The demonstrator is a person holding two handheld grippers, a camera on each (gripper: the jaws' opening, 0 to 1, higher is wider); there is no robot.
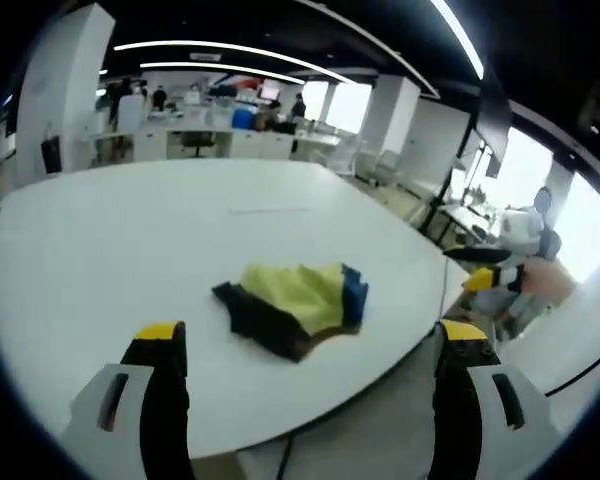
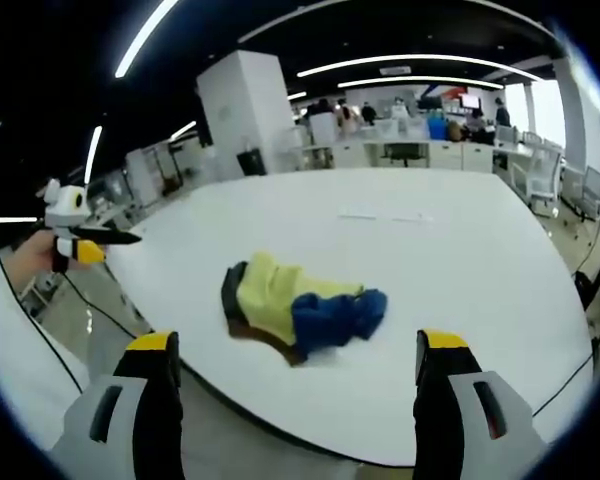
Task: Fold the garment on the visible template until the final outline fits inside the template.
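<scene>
White table — crumpled garment, perhaps.

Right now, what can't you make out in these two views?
- Template: faint marks on table, too small to read, right gripper view.
- Garment type: crumpled, its own folds hide the shape, both views.
- Right tool tips: small at the edge, left gripper view.

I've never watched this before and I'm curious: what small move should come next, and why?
Probably bring both grippers forward and down to the crumpled yellow, blue and dark cloth garment. It lies bunched near the edge of the white table, and the left gripper and right gripper are open, short of it.
</scene>
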